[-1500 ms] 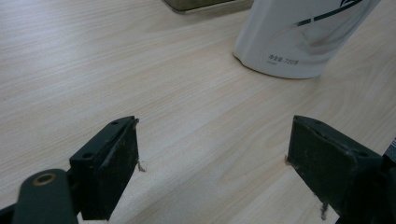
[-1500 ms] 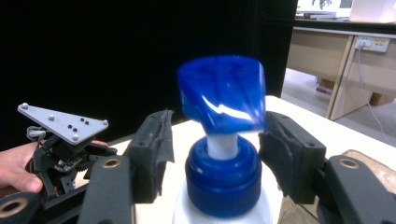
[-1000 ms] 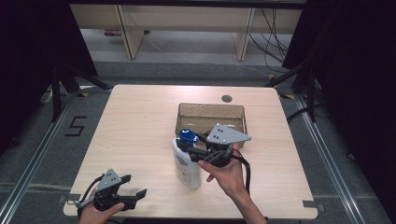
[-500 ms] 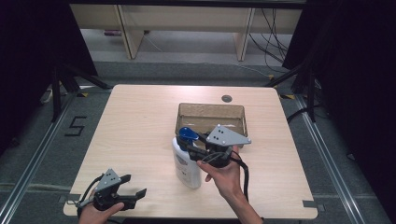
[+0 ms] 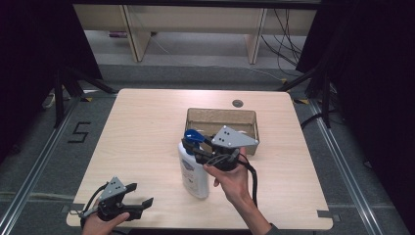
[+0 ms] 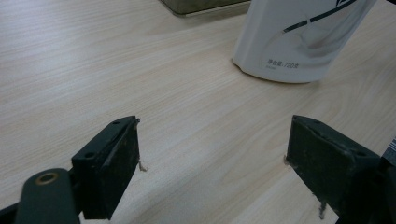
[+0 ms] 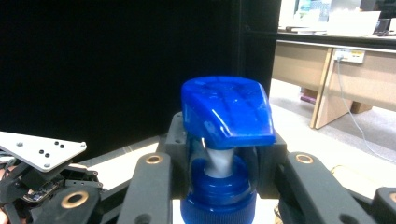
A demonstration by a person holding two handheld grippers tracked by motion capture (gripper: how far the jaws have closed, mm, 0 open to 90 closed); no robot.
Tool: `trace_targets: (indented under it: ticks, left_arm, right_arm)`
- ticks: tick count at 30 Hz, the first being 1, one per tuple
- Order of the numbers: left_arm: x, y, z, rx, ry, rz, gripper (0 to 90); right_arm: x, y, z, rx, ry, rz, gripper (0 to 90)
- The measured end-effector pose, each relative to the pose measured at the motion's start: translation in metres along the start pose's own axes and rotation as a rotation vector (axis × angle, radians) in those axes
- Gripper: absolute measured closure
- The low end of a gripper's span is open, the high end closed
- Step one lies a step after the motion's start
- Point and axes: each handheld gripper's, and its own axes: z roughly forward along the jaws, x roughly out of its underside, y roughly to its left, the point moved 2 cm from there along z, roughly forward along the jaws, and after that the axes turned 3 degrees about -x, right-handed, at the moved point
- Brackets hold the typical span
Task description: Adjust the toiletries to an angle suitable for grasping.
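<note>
The right tool [image 5: 199,147] has just been closing, and its jaws now sit clamped on the neck of the white pump bottle [image 5: 194,171], just under the blue pump head [image 7: 226,109]; the right gripper view shows the two black pads pressed against either side of the stem above the blue collar. Against the earlier high views the bottle stands in the same spot and the hand has hardly shifted, so the change is the grip itself: the approach looks finished, and the bottle is probably ready to be lifted, most likely toward the open cardboard box [image 5: 250,119] just behind it. The bottle stands upright on the bench [image 5: 142,122], near the middle and towards the person's side, its long axis vertical, base flat on the wood as the left gripper view shows [image 6: 299,42]. In the high view the pump spout points roughly toward the far left, away from the right hand [image 5: 234,178]. The left tool [image 5: 142,203] rests low at the near left corner of the bench, well apart from the bottle, jaws spread wide with nothing between them but bare wood.
</note>
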Motion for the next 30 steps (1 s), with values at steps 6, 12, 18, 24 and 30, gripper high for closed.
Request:
trace_targets:
  ticks: [6, 12, 18, 24, 30]
  left_arm:
    - [0.000, 0.000, 0.000, -0.004, 0.001, 0.000, 16.6]
    - [0.000, 0.000, 0.000, 0.003, -0.006, -0.003, 16.6]
    - [0.000, 0.000, 0.001, 0.000, -0.010, -0.003, 16.6]
    - [0.000, 0.000, 0.000, 0.002, -0.005, -0.002, 16.6]
    - [0.000, 0.001, 0.000, 0.003, -0.003, -0.002, 16.6]
  right_arm:
    - [-0.002, -0.004, 0.000, 0.005, -0.016, -0.006, 65.9]
    - [-0.006, -0.007, -0.002, 0.006, -0.034, -0.007, 66.0]
    - [-0.012, -0.009, -0.006, 0.022, -0.052, -0.010, 66.1]
    - [-0.017, -0.012, -0.010, 0.037, -0.064, -0.026, 66.2]
    - [-0.019, -0.015, -0.014, 0.033, -0.070, -0.002, 66.2]
